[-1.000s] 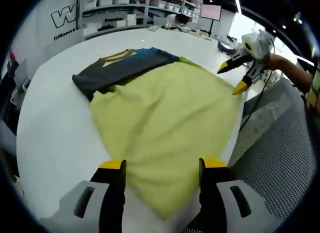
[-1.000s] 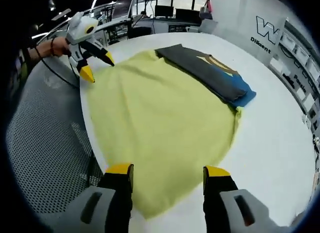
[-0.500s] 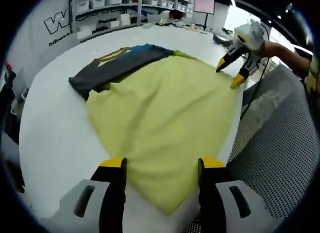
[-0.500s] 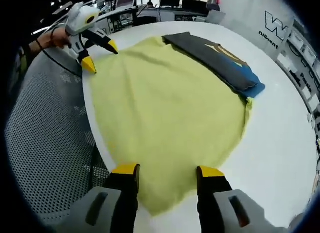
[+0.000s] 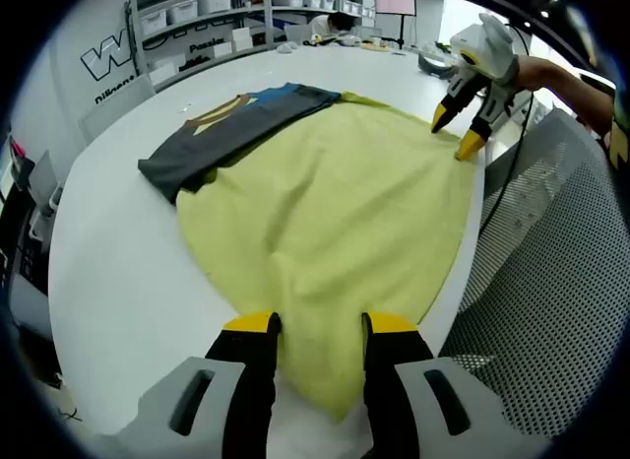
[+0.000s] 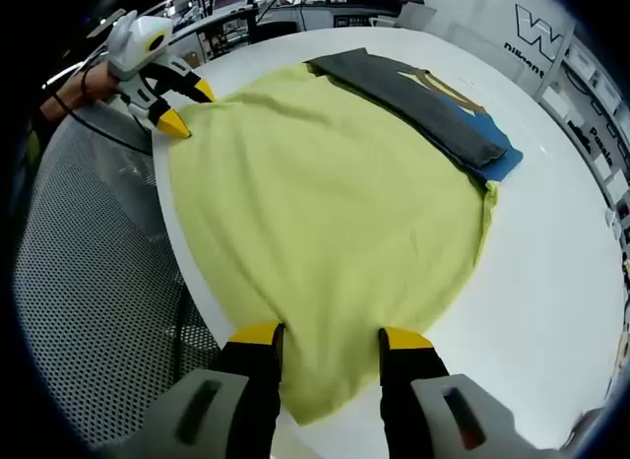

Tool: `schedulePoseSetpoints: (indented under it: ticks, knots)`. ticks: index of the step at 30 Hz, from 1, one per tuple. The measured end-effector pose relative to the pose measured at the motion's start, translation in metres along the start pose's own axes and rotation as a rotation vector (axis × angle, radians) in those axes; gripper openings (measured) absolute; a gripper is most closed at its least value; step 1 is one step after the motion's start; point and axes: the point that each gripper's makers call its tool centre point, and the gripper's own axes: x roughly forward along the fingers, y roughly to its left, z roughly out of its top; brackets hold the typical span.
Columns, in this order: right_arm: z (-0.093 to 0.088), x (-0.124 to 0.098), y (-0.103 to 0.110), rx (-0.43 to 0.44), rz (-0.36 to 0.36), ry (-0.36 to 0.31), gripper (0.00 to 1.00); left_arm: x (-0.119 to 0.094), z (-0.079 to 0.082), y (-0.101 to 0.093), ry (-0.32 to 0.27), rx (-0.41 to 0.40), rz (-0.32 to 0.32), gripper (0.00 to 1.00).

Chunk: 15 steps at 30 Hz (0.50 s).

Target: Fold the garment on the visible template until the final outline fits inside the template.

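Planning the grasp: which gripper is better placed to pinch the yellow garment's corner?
Left, narrowly: the left gripper straddles a yellow garment corner with jaws closer together; the right gripper straddles another, wider.

Both tools (image 5: 315, 326) (image 6: 330, 338) low, jaws parted.

Ahead of your left gripper (image 5: 315, 326) lies matt, soft yellow cloth (image 5: 335, 213); beyond it dark matt fabric (image 5: 231, 129) on a smooth, glossy white table (image 5: 118, 272)
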Motion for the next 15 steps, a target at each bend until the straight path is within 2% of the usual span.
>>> schedulePoseSetpoints:
  ticks: [5, 8, 9, 10, 15]
  knots:
    - [0.003, 0.001, -0.015, 0.036, -0.057, -0.024, 0.01, 0.001, 0.001, 0.007, 0.000, -0.026, 0.031, 0.08]
    - [0.003, 0.002, -0.015, 0.015, -0.070, -0.010, 0.00, 0.002, 0.002, 0.009, 0.002, -0.019, 0.033, 0.02]
    - [0.003, 0.002, -0.015, -0.068, -0.077, 0.004, 0.00, 0.004, 0.004, 0.009, 0.009, -0.002, 0.035, 0.00]
    - [0.003, 0.002, -0.015, -0.073, -0.078, 0.006, 0.00, 0.006, 0.007, 0.008, 0.017, 0.015, 0.038, 0.00]
    - [0.004, 0.002, -0.017, 0.065, -0.055, -0.002, 0.00, 0.006, 0.007, 0.010, 0.038, -0.004, 0.038, 0.00]
